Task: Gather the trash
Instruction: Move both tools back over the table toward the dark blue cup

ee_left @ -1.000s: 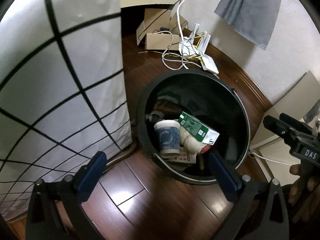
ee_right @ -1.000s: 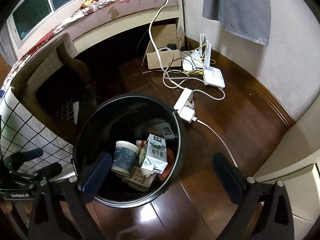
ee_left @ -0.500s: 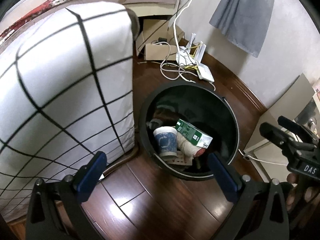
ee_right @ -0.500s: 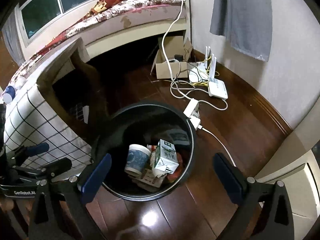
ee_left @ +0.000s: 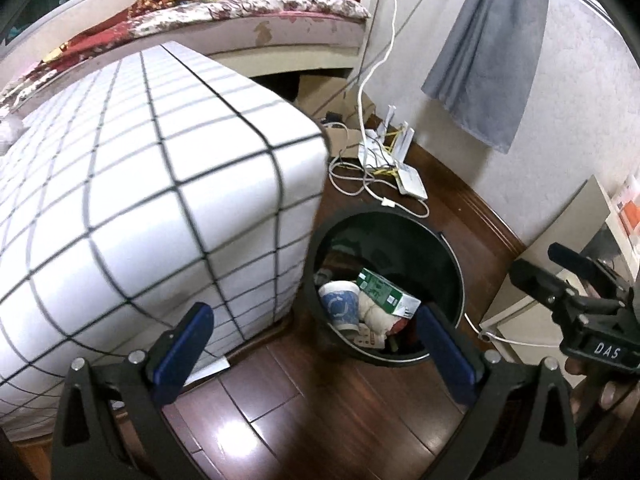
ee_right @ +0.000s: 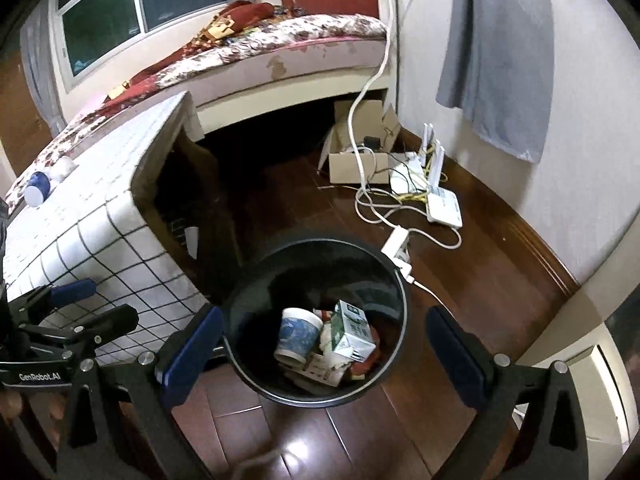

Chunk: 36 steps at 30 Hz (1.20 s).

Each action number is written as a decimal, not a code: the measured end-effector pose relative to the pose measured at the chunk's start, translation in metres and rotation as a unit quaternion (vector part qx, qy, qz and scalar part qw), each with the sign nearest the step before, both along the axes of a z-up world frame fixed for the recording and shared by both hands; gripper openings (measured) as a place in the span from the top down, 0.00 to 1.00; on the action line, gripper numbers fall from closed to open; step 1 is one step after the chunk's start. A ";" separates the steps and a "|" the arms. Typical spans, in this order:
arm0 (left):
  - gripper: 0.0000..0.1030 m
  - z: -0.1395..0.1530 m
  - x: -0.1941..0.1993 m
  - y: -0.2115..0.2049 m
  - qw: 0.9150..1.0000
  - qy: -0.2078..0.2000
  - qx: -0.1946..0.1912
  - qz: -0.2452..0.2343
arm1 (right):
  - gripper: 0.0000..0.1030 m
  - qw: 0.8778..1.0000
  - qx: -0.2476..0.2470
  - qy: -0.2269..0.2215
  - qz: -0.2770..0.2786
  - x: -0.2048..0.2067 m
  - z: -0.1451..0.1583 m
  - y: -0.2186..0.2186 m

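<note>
Left gripper [ee_left: 312,342]: jaws spread wide, holding nothing, above the wooden floor [ee_left: 304,420] near the bin.
Right gripper [ee_right: 320,346]: jaws also wide apart and empty, hanging over the near rim of the bin.
Bin [ee_right: 394,280]: black, round, standing on the floor just beside the corner of the bench.
Trash in bin: a paper cup [ee_right: 296,334] with a blue pattern leans on its side; touching it on the right lies a green-and-white milk carton [ee_right: 352,330], with crumpled wrappers and scraps underneath.
Bench [ee_left: 140,184]: covered in a white cloth with a black grid, to the left of the bin.
On the bench: a blue-and-white cup [ee_right: 36,192] lies near the far left edge beside something white, too blurred to name.
Far floor: a cardboard box [ee_right: 356,160], white routers [ee_right: 440,200] and tangled white cables [ee_right: 372,204] by the wall.
Wall: a grey cloth [ee_right: 500,60] hangs at the right.
Bed [ee_right: 280,40]: at the far side, with a flowered cover.
</note>
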<state>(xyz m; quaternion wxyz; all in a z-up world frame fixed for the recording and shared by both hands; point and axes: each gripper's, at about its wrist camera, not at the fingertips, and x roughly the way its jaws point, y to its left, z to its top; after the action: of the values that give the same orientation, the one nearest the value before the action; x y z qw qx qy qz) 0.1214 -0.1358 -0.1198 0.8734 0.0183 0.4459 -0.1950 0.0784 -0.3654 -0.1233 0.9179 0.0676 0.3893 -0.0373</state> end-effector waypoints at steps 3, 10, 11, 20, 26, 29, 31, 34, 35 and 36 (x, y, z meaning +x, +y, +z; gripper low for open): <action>0.01 0.005 -0.001 0.011 1.000 -0.005 -0.002 0.008 | 0.01 1.000 -0.002 -0.007 0.012 0.000 0.007 0.012; 0.01 0.012 -0.005 0.034 0.999 -0.014 -0.007 0.028 | 0.01 0.999 -0.012 -0.016 0.032 0.002 0.019 0.038; 0.01 0.013 -0.006 0.037 0.999 -0.016 -0.007 0.030 | 0.01 0.999 -0.013 -0.017 0.034 0.002 0.021 0.042; 0.01 0.028 -0.008 0.068 0.998 -0.035 -0.011 0.055 | 0.01 0.998 -0.023 -0.030 0.057 0.006 0.035 0.068; 0.01 0.038 -0.006 0.089 0.996 -0.049 -0.006 0.070 | 0.01 0.996 -0.028 -0.038 0.072 0.013 0.044 0.087; 0.01 0.045 -0.004 0.102 0.995 -0.059 0.001 0.078 | 0.01 0.995 -0.028 -0.045 0.080 0.016 0.051 0.097; 0.01 0.052 -0.002 0.111 0.994 -0.069 0.008 0.083 | 0.01 0.995 -0.028 -0.050 0.085 0.019 0.055 0.102; 0.01 0.060 0.001 0.124 0.992 -0.081 0.016 0.091 | 0.01 0.994 -0.029 -0.058 0.093 0.023 0.063 0.111; 0.01 0.061 0.002 0.127 0.992 -0.083 0.017 0.093 | 0.01 0.993 -0.029 -0.060 0.095 0.025 0.065 0.115; 0.01 0.063 0.003 0.130 0.992 -0.085 0.018 0.095 | 0.01 0.993 -0.031 -0.061 0.096 0.027 0.067 0.119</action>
<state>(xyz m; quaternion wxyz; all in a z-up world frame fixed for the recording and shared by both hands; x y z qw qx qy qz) 0.1246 -0.0058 -0.0567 0.9223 0.0076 0.3730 -0.1009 0.1054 -0.2468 -0.0565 0.9408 0.0039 0.3361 0.0429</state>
